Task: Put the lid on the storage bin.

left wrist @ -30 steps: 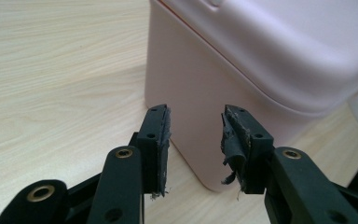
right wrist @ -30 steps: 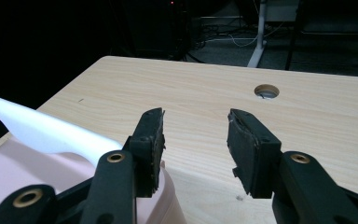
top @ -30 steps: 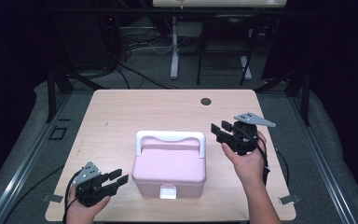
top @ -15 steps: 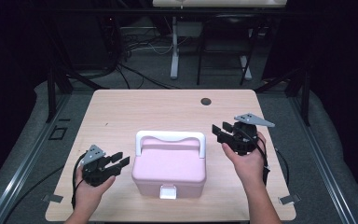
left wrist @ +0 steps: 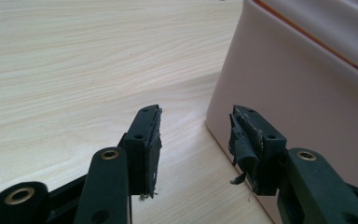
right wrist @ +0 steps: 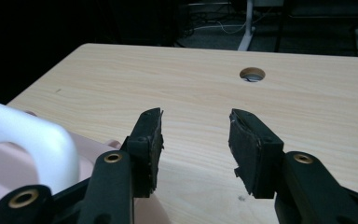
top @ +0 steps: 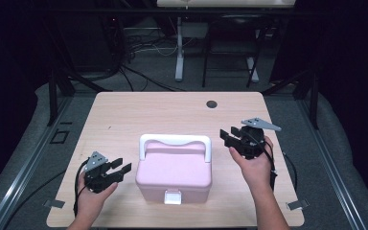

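A pink lidded box (top: 175, 171) with a white handle (top: 175, 141) and a white front latch (top: 173, 197) stands near the table's front edge. My left gripper (top: 121, 168) sits low just left of the box; its jaws have just been opening and stand open with nothing between them. In the left gripper view the box's pink side wall (left wrist: 298, 98) rises right beside the left gripper (left wrist: 196, 140). My right gripper (top: 227, 137) hovers open to the right of the handle. The right gripper view has the handle (right wrist: 32, 137) at the left of the right gripper (right wrist: 195, 147).
The box stands on a light wooden table (top: 124, 115) with a round cable hole (top: 212, 104) near the far edge. Dark floor, cables and table legs lie beyond. Metal rails run along both sides.
My left hand has moved forward and right, up to the box's left side, and its jaws have spread wider. The right hand has stayed in place.
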Motion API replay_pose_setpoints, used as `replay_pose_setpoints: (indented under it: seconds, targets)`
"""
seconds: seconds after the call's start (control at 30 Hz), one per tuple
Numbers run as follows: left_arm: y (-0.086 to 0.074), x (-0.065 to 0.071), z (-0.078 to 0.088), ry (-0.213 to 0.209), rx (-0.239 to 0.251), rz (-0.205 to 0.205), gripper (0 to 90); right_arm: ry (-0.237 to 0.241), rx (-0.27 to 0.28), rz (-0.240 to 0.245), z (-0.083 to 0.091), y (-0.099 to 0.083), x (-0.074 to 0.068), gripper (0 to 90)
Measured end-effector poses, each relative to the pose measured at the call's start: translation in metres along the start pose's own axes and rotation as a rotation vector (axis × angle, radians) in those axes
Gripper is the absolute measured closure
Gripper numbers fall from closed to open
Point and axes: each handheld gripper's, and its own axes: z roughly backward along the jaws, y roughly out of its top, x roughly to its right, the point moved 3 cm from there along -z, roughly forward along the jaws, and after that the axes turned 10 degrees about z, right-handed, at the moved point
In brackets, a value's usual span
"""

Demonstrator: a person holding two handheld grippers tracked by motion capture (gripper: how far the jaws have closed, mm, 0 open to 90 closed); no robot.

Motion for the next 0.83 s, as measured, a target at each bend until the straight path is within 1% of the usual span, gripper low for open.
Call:
replay_pose_setpoints:
  seconds: [0.07, 0.1, 0.13, 0.17, 0.23, 0.27, 0.3, 0.33, 0.4, 0.47, 0.53, 0.57, 0.6, 0.63, 0.7, 0.73, 0.77, 0.83]
  targets:
    - [-0.001, 0.000, 0.000, 0.004, 0.003, -0.003, 52.3, -0.007, -0.007, 0.003, -0.002, -0.001, 0.001, 53.7]
    - [-0.002, -0.001, 0.001, 0.004, -0.001, -0.014, 52.1, -0.006, 0.001, -0.006, -0.004, -0.004, 0.002, 53.4]
    - [-0.003, -0.002, 0.001, 0.009, 0.003, -0.016, 51.9, -0.009, -0.008, -0.009, -0.006, -0.005, 0.003, 53.4]
    - [-0.003, -0.003, 0.002, 0.008, 0.002, -0.028, 51.5, -0.017, -0.017, -0.005, -0.008, -0.007, 0.005, 53.4]
    - [-0.003, -0.004, 0.002, 0.013, 0.011, -0.033, 50.6, -0.023, -0.024, -0.014, -0.011, -0.010, 0.008, 53.3]
    - [-0.003, -0.005, 0.003, 0.014, 0.005, -0.033, 50.4, -0.026, -0.031, -0.015, -0.012, -0.011, 0.009, 53.2]
    - [-0.004, -0.006, 0.003, 0.015, 0.016, -0.027, 50.1, -0.031, -0.036, -0.015, -0.013, -0.012, 0.010, 53.1]
    - [-0.004, -0.006, 0.003, 0.015, 0.016, -0.027, 49.7, -0.031, -0.036, -0.015, -0.013, -0.012, 0.010, 53.1]
    - [-0.005, -0.008, 0.003, 0.011, 0.006, -0.035, 49.3, -0.042, -0.048, -0.013, -0.014, -0.014, 0.012, 52.9]
    - [-0.006, -0.007, 0.003, 0.014, -0.002, -0.041, 49.1, -0.047, -0.046, -0.010, -0.015, -0.015, 0.012, 52.6]
    - [-0.006, -0.005, 0.001, 0.014, 0.002, -0.051, 48.3, -0.053, -0.047, -0.009, -0.016, -0.015, 0.013, 52.1]
    - [-0.007, -0.005, 0.000, 0.015, 0.004, -0.061, 48.1, -0.055, -0.044, -0.010, -0.016, -0.016, 0.014, 51.7]
    - [-0.007, -0.005, 0.000, 0.015, 0.004, -0.061, 47.8, -0.061, -0.046, -0.014, -0.017, -0.017, 0.015, 51.3]
    - [-0.007, -0.004, 0.000, 0.017, -0.007, -0.073, 47.3, -0.067, -0.046, -0.015, -0.018, -0.019, 0.018, 50.8]
    - [-0.007, -0.005, -0.001, 0.022, -0.005, -0.079, 46.4, -0.081, -0.051, -0.023, -0.019, -0.022, 0.022, 48.5]
    - [-0.007, -0.005, -0.002, 0.024, -0.005, -0.081, 46.4, -0.081, -0.051, -0.023, -0.019, -0.022, 0.022, 48.5]
    - [-0.007, -0.007, -0.003, 0.029, -0.001, -0.090, 44.5, -0.105, -0.055, -0.019, -0.022, -0.025, 0.027, 45.8]
    - [-0.008, -0.009, -0.005, 0.037, 0.003, -0.089, 42.0, -0.135, -0.066, -0.013, -0.026, -0.030, 0.033, 44.1]
